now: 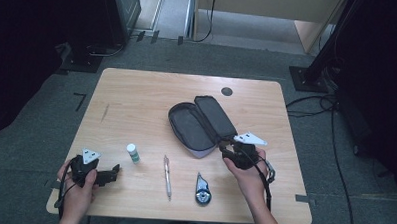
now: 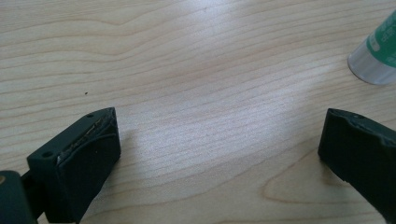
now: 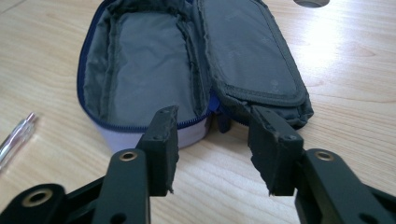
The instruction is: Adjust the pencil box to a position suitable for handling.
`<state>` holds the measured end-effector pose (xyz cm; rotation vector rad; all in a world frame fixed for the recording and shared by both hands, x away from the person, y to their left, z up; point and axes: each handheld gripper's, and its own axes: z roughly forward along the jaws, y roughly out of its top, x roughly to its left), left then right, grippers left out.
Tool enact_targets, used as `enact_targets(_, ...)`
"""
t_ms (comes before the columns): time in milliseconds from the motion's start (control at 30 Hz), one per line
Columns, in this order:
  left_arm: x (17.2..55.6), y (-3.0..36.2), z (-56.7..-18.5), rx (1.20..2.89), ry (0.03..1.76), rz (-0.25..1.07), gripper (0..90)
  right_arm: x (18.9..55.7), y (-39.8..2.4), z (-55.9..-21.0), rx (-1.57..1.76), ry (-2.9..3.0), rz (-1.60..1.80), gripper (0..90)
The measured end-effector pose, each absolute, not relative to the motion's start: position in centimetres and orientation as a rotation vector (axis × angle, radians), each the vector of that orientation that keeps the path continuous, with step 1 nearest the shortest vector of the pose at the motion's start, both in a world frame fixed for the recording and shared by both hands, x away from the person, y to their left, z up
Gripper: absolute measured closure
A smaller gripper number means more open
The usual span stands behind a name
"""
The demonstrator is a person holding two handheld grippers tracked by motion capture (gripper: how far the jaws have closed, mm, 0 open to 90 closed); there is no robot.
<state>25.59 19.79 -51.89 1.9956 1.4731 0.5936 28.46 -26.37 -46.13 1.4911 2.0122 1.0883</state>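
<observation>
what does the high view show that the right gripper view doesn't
High view alone: the left gripper, a small green-capped bottle, a correction tape dispenser and the person's hands. Right gripper view alone: the pencil case's blue zipper and lining seams up close, with nothing between the jaws. Both share the open pencil case, the pen, the right gripper at the case's near end, and the wooden table.

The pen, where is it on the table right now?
In the high view the pen lies near the table's front edge, between the small green-and-white bottle on its left and the tape dispenser on its right.
</observation>
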Motion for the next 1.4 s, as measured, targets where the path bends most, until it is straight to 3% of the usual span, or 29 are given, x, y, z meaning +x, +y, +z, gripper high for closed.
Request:
enact_targets(267,25.6,19.8,-51.9,1.995,1.473,0.593,0.0,29.6,-25.1,-47.0,1.597,2.006,1.088,62.2)
enact_targets(633,25.6,19.8,-51.9,1.997,1.473,0.594,0.0,31.5,-23.8,-47.7,1.721,1.983,1.071,64.2)
enact_targets(933,25.6,19.8,-51.9,1.997,1.473,0.593,0.0,32.7,-24.2,-48.2,1.713,1.972,1.007,81.0)
enact_targets(1133,25.6,19.8,-51.9,1.998,1.472,0.594,0.0,33.7,-25.0,-48.1,1.671,1.972,0.953,85.8)
enact_targets(1300,25.6,19.8,-51.9,1.997,1.472,0.594,0.0,35.2,-26.5,-47.9,1.665,1.936,0.923,80.6)
enact_targets(1333,25.6,19.8,-51.9,1.997,1.472,0.594,0.0,35.9,-27.2,-47.9,1.691,1.905,0.919,73.8)
enact_targets(1367,25.6,19.8,-51.9,1.997,1.472,0.594,0.0,35.9,-27.2,-47.9,1.691,1.905,0.919,73.8)
enact_targets(1400,25.6,19.8,-51.9,1.997,1.472,0.594,0.0,36.2,-27.7,-47.8,1.724,1.872,0.921,64.8)
